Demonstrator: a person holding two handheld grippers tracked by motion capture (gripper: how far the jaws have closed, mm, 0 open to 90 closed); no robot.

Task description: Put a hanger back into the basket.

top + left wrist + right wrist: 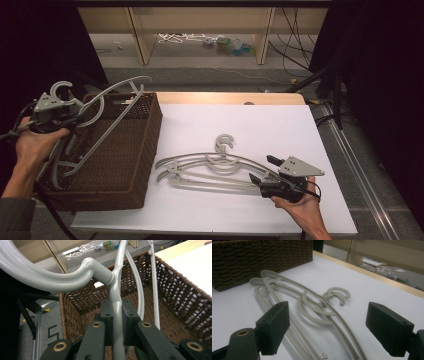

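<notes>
My left gripper [74, 113] is shut on the neck of a grey plastic hanger [107, 97], just below its hook. It holds the hanger tilted over the brown wicker basket [130, 150] at the table's left, with the lower end down inside. In the left gripper view the jaws clamp the hanger's stem [116, 312] above the basket [175, 290]. Two or three more grey hangers [210, 167] lie stacked on the white table top. My right gripper [263, 170] is open just off their right ends, low over the table. In the right gripper view the stacked hangers [312, 305] lie ahead of its spread jaws [334, 327].
The white table top [240, 125] has a wooden strip [225, 97] along its far edge. Beyond it, wooden shelf legs [141, 40] and loose cables [180, 37] are on the floor. A metal rail [350, 150] runs along the table's right side.
</notes>
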